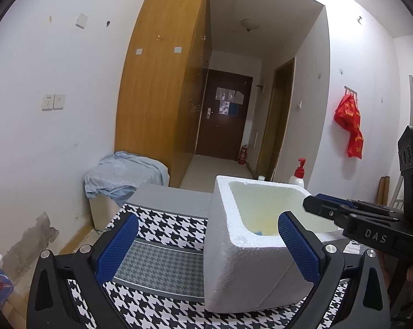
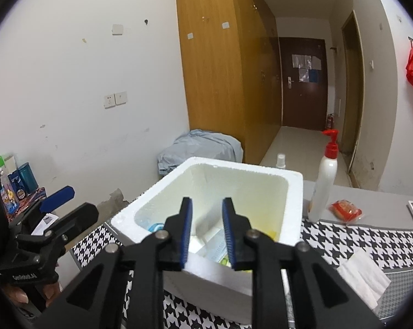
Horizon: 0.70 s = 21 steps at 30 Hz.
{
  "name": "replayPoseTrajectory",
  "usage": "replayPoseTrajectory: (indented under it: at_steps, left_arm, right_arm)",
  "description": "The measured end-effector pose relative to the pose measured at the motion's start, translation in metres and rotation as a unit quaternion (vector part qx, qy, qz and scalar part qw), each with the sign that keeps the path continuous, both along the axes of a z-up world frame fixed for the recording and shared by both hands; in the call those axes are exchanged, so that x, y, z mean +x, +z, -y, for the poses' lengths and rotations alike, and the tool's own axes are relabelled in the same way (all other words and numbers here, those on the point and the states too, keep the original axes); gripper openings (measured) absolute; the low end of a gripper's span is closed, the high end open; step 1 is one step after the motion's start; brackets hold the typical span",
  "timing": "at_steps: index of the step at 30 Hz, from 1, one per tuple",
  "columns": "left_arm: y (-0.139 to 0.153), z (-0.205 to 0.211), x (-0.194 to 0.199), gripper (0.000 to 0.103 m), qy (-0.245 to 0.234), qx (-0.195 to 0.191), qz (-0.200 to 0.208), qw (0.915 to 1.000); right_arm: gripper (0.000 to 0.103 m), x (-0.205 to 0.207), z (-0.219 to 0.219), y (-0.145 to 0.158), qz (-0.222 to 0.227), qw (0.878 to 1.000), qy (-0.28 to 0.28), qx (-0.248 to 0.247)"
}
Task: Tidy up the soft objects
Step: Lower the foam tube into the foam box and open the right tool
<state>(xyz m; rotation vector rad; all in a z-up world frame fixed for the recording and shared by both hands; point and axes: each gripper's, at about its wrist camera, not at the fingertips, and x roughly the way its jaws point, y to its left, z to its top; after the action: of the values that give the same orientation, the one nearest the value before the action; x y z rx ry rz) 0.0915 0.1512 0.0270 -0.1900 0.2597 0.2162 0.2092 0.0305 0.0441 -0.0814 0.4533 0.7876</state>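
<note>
1 white styrofoam box point(image 2: 206, 192) sits on the table point(image 2: 370, 235), which has a black-and-white houndstooth cloth over it. Pebbly foam, thick walls, rounded corners. Inside the box there's a jumble of soft packets, light blue, white and yellowish, can't make out the count. The right tool point(image 2: 206, 233) hangs over the box's near rim, blue ribbed pads slightly apart with nothing pinched; "DAS" is printed on it. The left tool point(image 1: 206, 246) is spread wide around the box's corner, not gripping. Also 1 white pump bottle point(image 2: 323, 181) with red top, 1 red wrapped snack point(image 2: 345, 210), 1 folded white tissue point(image 2: 362, 277).
</note>
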Motion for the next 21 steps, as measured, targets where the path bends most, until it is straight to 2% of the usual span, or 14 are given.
replayPoseTrajectory:
  at_steps: [1,2,3,4,12,21]
  left_arm:
    - [0.000,0.000,0.000,0.102,0.000,0.000,0.000,1.0000]
    - [0.000,0.000,0.000,0.102,0.000,0.001,0.000,1.0000]
    - [0.000,0.000,0.000,0.102,0.000,0.001,0.000,1.0000]
    - [0.000,-0.001,-0.001,0.102,0.000,0.001,0.001,1.0000]
    - [0.001,0.001,-0.003,0.102,-0.004,0.006,0.000,1.0000]
    - [0.009,0.022,-0.006,0.102,-0.018,0.017,0.004,0.9997]
  right_arm:
    - [0.046,0.000,0.000,0.000,-0.004,1.000,0.002,0.001]
    - [0.057,0.000,0.001,-0.001,-0.006,1.000,0.003,0.004]
    - [0.076,-0.002,0.002,-0.001,-0.005,1.000,0.001,0.008]
    - [0.082,-0.003,0.004,0.000,-0.001,1.000,-0.003,0.012]
    - [0.087,-0.010,0.016,0.005,0.012,1.000,-0.015,0.020]
    - [0.087,-0.020,0.039,0.011,0.020,0.999,-0.025,0.037]
